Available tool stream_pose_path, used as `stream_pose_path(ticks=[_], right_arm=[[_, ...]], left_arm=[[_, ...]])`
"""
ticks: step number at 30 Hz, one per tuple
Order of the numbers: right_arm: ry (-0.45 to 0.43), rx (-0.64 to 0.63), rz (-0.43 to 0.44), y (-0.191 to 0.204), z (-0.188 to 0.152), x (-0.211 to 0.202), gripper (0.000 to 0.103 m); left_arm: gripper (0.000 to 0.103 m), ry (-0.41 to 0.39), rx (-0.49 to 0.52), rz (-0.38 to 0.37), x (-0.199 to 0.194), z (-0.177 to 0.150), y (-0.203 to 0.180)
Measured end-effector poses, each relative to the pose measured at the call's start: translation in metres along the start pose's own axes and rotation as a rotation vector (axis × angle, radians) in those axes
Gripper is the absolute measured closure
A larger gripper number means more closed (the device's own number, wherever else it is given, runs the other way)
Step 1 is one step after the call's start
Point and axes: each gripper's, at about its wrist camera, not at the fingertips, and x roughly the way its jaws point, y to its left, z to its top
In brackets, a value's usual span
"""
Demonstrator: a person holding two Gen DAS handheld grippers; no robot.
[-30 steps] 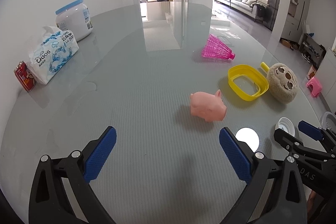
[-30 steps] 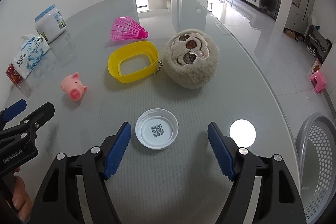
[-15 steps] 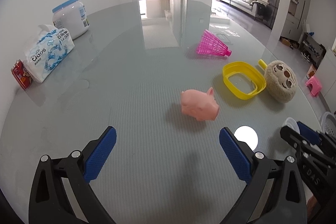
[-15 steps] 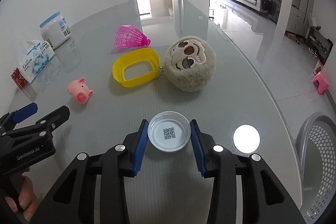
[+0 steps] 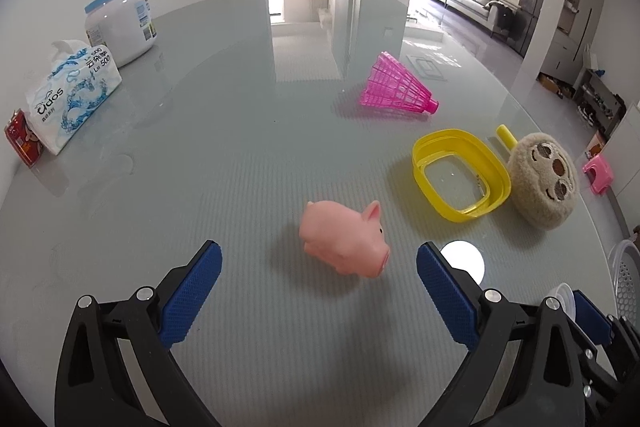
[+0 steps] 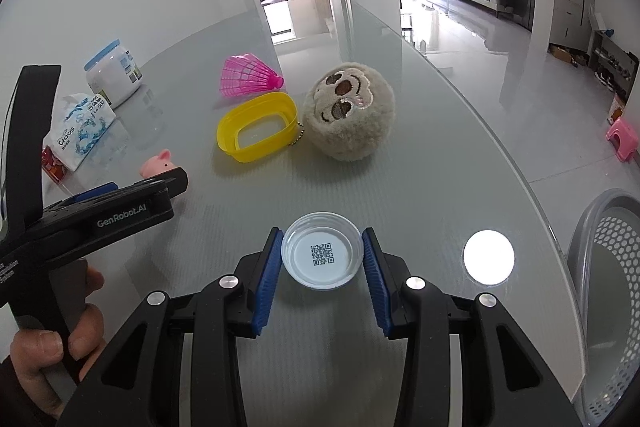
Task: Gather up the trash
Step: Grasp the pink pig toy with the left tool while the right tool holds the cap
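Left wrist view: the left gripper (image 5: 318, 279) is seen with its blue pads spread wide and nothing clamped; a pink toy pig (image 5: 344, 241) stands on the glass table (image 5: 240, 147) just ahead of the gap between them. Catalogued farther off: a pink shuttlecock (image 5: 396, 89) on its side, a yellow oval ring (image 5: 460, 173) touching a round plush sloth (image 5: 546, 183), and, along the left edge, a white jar with blue lid (image 5: 120, 23), a tissue pack (image 5: 70, 99) and a red carton (image 5: 22, 143); the right gripper's tip (image 5: 588, 319) is glimpsed at lower right with a white rim between its pads. Right wrist view: the right gripper (image 6: 323, 263) is closed narrow on the white plastic lid (image 6: 322, 251), both blue pads pressed against its rim, QR label facing up; the lid is held at the table's near part, between the plush sloth and the camera. A perforated grey basket (image 6: 600, 267) is noted beyond the table edge at right; the left gripper, held by a hand (image 6: 52, 343), is seen at left, the pig just beyond its tip
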Motion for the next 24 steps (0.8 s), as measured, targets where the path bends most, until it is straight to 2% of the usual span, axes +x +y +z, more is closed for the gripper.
stream_pose_path(ticks=[3,7,10,24], right_arm=[[0.004,0.014,0.012,-0.001,-0.001,0.001,0.064],[0.005,0.012,0.014,-0.002,-0.001,0.001,0.064],[0.001,0.015,0.014,-0.003,-0.001,0.001,0.064],[-0.022,0.034,0.000,-0.011,-0.012,-0.018,0.064]], left_arm=[[0.017,0.005,-0.003,-0.001,0.002,0.002,-0.001],[0.045,0.027,0.019,-0.010,0.006,0.000,-0.004],[0.061,0.022,0.030,-0.032,0.004,-0.003,-0.006],[0.062,-0.036,0.076,-0.063,-0.023,-0.014,-0.015]])
